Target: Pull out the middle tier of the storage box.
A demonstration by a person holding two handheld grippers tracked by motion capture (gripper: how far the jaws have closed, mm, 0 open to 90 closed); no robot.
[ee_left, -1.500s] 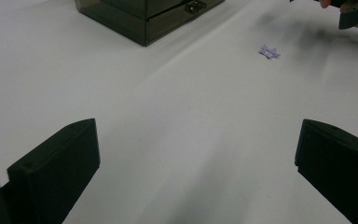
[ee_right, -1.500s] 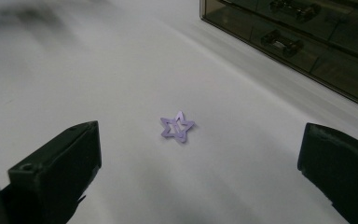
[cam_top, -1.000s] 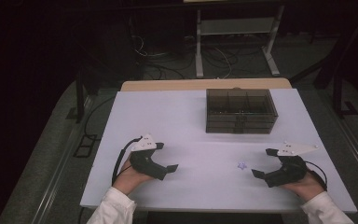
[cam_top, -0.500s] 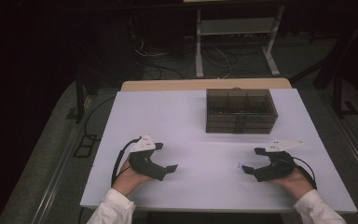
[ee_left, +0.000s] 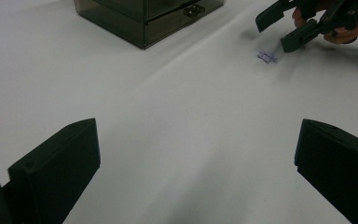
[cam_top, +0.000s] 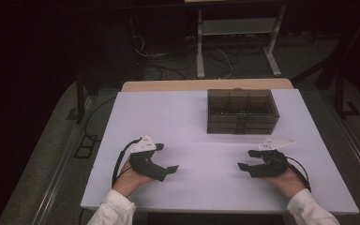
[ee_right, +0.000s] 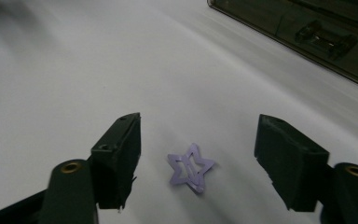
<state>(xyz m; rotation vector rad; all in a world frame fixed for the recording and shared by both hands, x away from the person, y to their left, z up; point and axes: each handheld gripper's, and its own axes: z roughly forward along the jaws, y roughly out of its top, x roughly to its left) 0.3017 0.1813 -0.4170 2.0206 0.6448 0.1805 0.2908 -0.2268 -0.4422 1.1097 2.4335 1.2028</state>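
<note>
Spanning a dim room – white table, smoked box

Your left claw and right claw are matte black, each with two blocky, flat-faced jaws and a pale grey three-cornered plate on top. A brass-coloured ring sits at the root of each right jaw. A black cable loops off each claw. You wear white sleeves.
</note>
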